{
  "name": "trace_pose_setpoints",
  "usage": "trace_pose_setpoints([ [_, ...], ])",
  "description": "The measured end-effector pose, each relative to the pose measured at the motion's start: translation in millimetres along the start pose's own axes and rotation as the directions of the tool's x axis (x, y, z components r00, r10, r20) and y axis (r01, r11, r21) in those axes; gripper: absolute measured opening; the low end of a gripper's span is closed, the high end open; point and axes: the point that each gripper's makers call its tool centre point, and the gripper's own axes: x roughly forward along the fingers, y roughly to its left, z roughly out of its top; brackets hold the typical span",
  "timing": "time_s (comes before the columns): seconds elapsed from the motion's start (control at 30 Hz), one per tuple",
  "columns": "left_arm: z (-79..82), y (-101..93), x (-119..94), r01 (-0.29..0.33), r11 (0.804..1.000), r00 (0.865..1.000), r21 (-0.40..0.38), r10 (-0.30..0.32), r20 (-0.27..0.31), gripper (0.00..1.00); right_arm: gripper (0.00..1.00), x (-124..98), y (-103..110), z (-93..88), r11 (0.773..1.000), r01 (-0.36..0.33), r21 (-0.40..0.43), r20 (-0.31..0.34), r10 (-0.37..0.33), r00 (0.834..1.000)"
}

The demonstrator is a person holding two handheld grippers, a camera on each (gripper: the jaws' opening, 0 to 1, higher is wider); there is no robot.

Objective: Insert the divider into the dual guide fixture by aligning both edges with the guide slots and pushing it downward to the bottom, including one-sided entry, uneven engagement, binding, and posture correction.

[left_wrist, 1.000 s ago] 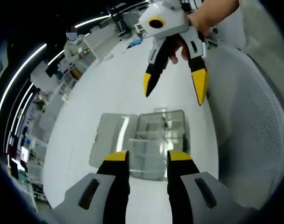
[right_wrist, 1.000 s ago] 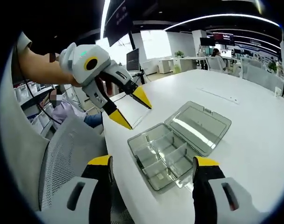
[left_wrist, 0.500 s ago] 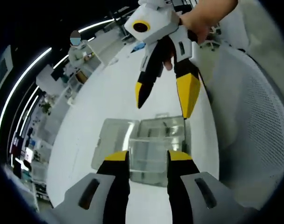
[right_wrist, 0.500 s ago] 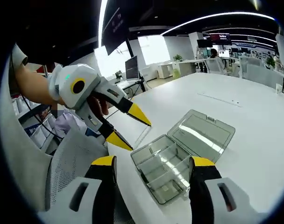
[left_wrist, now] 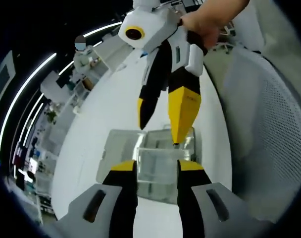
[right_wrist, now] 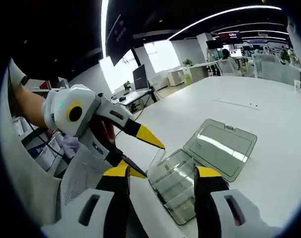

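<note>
two grippers of mine hang over the white table (right_wrist: 269, 99), where the clear compartment box (right_wrist: 175, 181) lies with its lid (right_wrist: 221, 148) flung open, my left gripper (left_wrist: 154, 168) and right gripper (right_wrist: 163, 173) both parted and holding nothing.

Clear box (right_wrist: 190, 168) on white table (right_wrist: 269, 114)

An open-plan office: a long white surface (right_wrist: 249, 106) with a grey mesh office chair (right_wrist: 78, 171) at its near edge, dark computer monitors (right_wrist: 140, 77) on desks behind, long ceiling light strips (right_wrist: 225, 12), bright windows (right_wrist: 163, 54).
</note>
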Motion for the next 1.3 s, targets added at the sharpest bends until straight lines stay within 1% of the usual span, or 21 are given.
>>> trace_pose_setpoints([
  [0.27, 6.5, -2.9, 3, 0.004, 1.0, 1.0, 0.001, -0.004, 0.012, 0.27, 0.38, 2, 0, 1.9, 0.998, -0.013, 0.067, 0.017, 0.012, 1.0],
  [0.5, 13.3, 1.1, 3, -0.02, 1.0, 1.0, 0.005, 0.02, 0.024, 0.27, 0.29, 6, 4, 2.6, 0.994, -0.032, 0.101, 0.021, 0.03, 0.999],
  [0.63, 13.7, 1.4, 2, -0.028, 1.0, 0.999, 0.014, 0.027, 0.023, 0.27, 0.21, 9, 5, 2.5, 0.991, -0.042, 0.124, 0.021, 0.04, 0.999],
  [0.67, 13.7, 1.6, 2, -0.03, 0.999, 0.999, 0.014, 0.029, 0.023, 0.27, 0.17, 10, 2, 1.9, 0.99, -0.021, 0.143, 0.02, 0.018, 1.0],
  [0.7, 13.8, 1.6, 2, -0.03, 0.999, 0.999, 0.012, 0.03, 0.025, 0.27, 0.13, 11, 0, 1.2, 0.99, -0.01, 0.141, 0.016, 0.008, 1.0],
  [0.73, 13.9, 1.3, 2, -0.032, 0.999, 0.999, 0.014, 0.032, 0.025, 0.27, 0.09, 11, 2, 0.9, 0.99, -0.023, 0.139, 0.015, 0.021, 1.0],
  [0.77, 14.0, 1.1, 1, -0.033, 0.999, 0.999, 0.017, 0.033, 0.024, 0.27, 0.08, 11, 2, 1.6, 0.99, -0.027, 0.141, 0.021, 0.024, 0.999],
  [1.1, 16.0, 1.4, 1, -0.042, 0.999, 0.999, 0.02, 0.042, 0.032, 0.27, 0.05, 14, 7, 0.9, 0.986, -0.044, 0.162, 0.016, 0.042, 0.999],
  [1.3, 18.6, 3.0, 0, -0.05, 0.999, 0.998, 0.022, 0.049, 0.038, 0.27, 0.0, 15, 8, 0.5, 0.986, -0.049, 0.161, 0.012, 0.047, 0.999],
])
